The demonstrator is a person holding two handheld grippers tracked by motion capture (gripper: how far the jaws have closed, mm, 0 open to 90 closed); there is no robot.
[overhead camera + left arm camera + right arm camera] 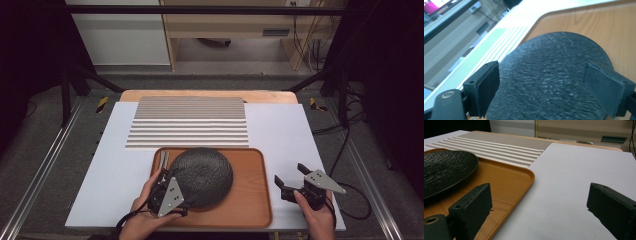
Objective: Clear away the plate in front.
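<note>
The left gripper [167,181] stood wide open over the dark plate [202,175], one jaw at each side, holding nothing. The plate lay on the wooden tray [250,200], toward 9 o'clock. A good grasp probably needed the jaws lowered to the rim before closing. The right gripper [291,179], also open and empty, waited above the white surface [280,130] at 3 o'clock.

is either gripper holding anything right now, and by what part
Nothing is held. The left gripper has its fingers open above the dark plate, not clamped on it; the right gripper is open over the white mat.
</note>
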